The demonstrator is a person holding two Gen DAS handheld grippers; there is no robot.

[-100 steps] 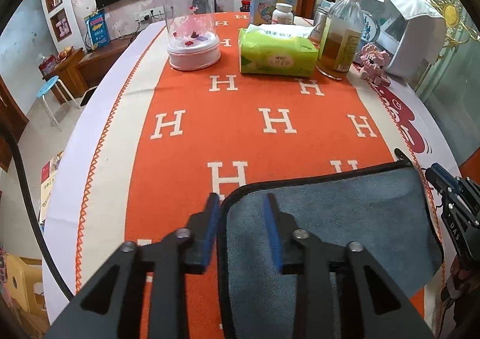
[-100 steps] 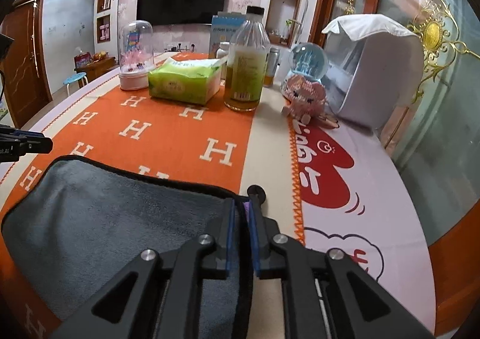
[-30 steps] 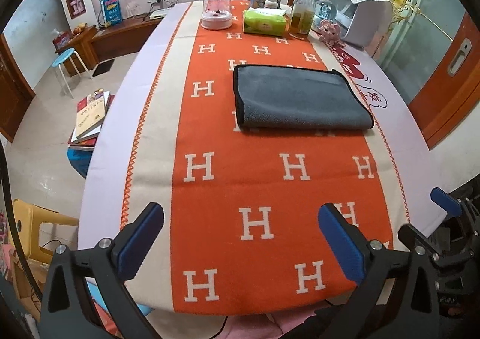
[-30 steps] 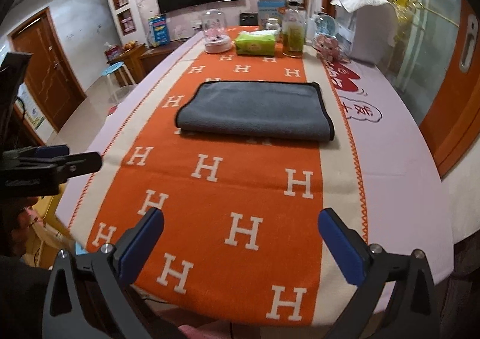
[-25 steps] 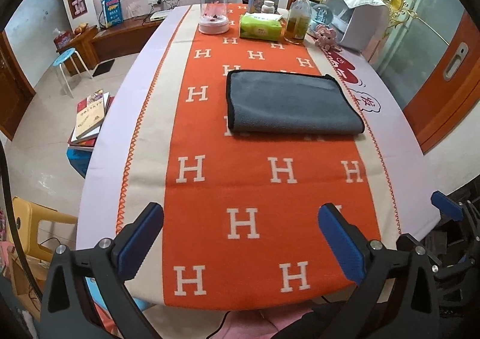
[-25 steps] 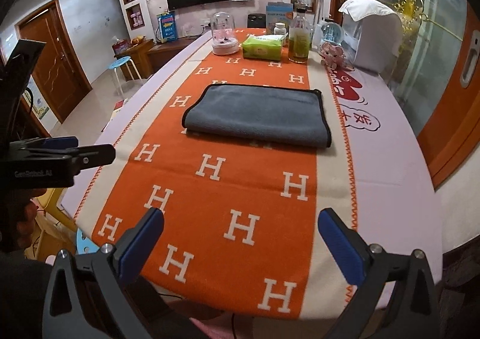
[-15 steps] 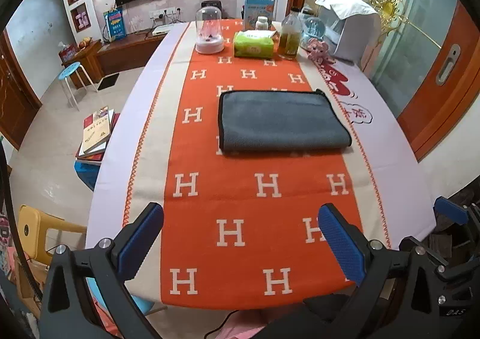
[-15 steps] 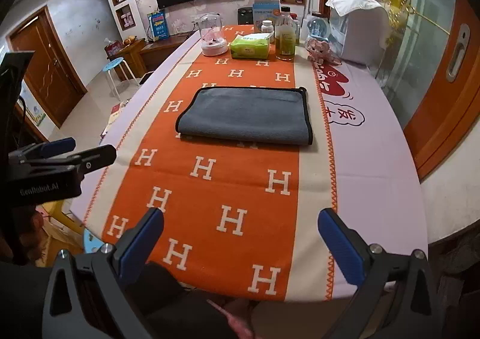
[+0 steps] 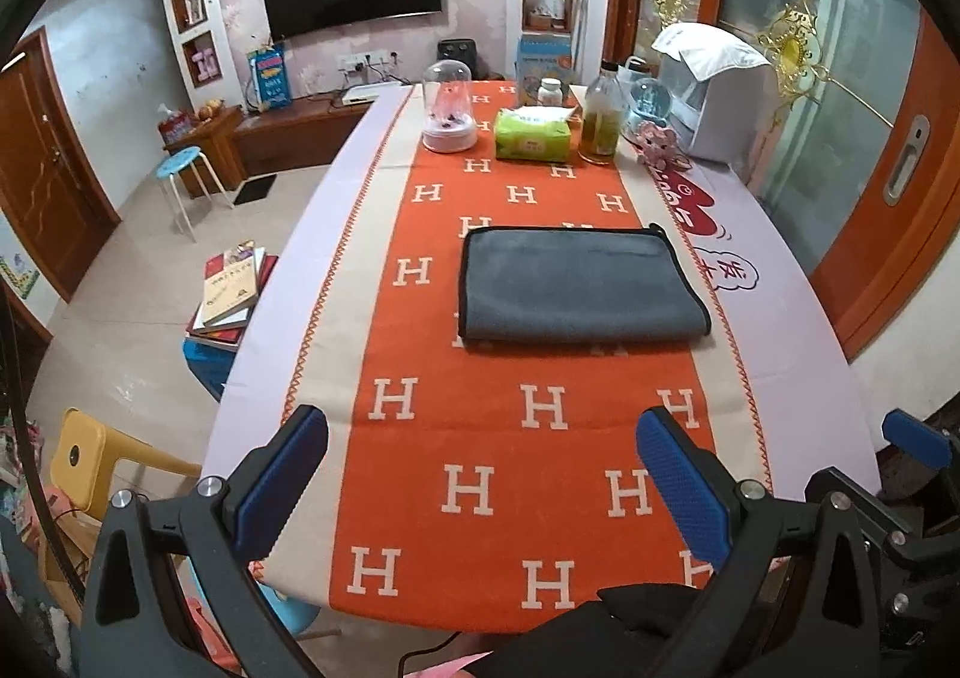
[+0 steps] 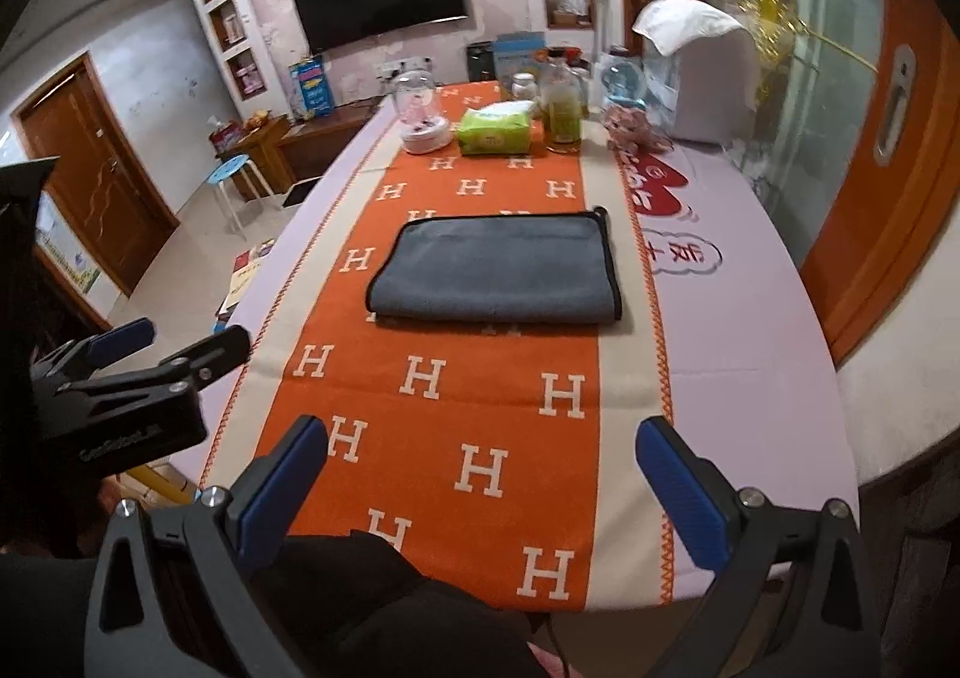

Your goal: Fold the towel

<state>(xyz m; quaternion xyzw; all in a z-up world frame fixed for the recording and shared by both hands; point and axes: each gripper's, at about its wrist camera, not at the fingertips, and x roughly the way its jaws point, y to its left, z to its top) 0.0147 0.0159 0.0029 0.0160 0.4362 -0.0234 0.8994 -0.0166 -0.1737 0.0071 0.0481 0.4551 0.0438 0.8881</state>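
Observation:
A grey towel (image 9: 576, 285) with a black edge lies folded in half on the orange H-patterned table runner (image 9: 510, 438), with its fold on the near side. It also shows in the right wrist view (image 10: 495, 270). My left gripper (image 9: 480, 474) is wide open and empty, held back over the table's near end, far from the towel. My right gripper (image 10: 480, 474) is also wide open and empty, back at the near end. The left gripper shows at the left of the right wrist view (image 10: 138, 354).
At the far end of the table stand a glass dome (image 9: 449, 114), a green tissue pack (image 9: 533, 135), a bottle of yellow liquid (image 9: 600, 120), a pink toy (image 9: 657, 141) and a white appliance (image 9: 714, 96). Books (image 9: 231, 291) and stools (image 9: 180, 168) are on the floor at left.
Both grippers have let go of the towel, opened wide and pulled back and up from it toward the table's near end. The towel lies still where it was laid.

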